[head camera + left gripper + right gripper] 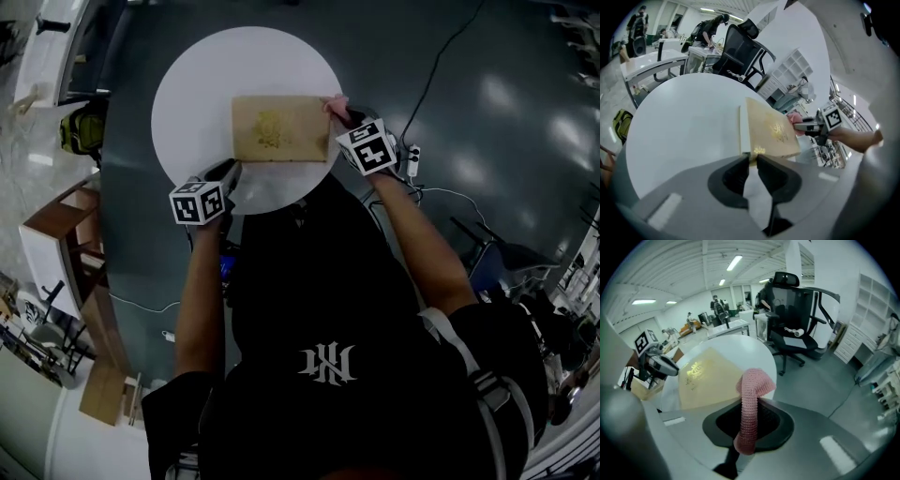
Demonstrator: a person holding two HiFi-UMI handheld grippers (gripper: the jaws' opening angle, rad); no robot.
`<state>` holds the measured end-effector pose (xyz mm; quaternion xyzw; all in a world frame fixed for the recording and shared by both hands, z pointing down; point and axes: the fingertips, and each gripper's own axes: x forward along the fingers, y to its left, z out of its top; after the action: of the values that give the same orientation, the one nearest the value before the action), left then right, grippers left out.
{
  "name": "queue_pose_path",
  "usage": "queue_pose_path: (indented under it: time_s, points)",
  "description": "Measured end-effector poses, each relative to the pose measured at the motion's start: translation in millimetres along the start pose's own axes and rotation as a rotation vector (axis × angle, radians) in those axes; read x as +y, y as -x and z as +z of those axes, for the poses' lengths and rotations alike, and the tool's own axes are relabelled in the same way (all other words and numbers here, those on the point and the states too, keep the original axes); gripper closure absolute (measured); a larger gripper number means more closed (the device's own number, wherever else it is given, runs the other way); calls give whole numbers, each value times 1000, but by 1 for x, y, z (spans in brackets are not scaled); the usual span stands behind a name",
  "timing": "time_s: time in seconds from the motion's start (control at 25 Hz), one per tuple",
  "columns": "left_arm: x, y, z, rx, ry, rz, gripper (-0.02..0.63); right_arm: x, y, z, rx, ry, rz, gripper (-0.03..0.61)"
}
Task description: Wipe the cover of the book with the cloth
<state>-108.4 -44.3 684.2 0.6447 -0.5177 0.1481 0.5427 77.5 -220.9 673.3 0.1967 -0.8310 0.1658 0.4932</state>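
1. A tan hardcover book [279, 128] with a gold emblem lies flat on a round white table [197, 84].
2. The left gripper [752, 158] is clamped on the book's near left corner, pinning it down.
3. The right gripper [750, 401] clenches a pink knitted cloth [751, 385], whose loose end flops at the book's right edge.
4. The cloth looks soft, light and limp. Holding it bunched, close to the wiping end, seems best.
5. The book looks stiff and smooth, and is likely to slide unless held by a corner.
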Motion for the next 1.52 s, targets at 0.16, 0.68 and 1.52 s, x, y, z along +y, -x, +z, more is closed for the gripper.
queue_pose_path:
  time_s: [0.16,0.68,1.52]
  points:
    - [-2,-2,-1,52,-76,-38,555,-15,22,0,-48,-141,-102,541]
    - [-5,-1,-2,101,-152,-121,560,189,-43,128,-212,-130,154,541]
    - [-5,-1,-5,89,-113,-89,557,143,-43,71,-154,-85,-13,541]
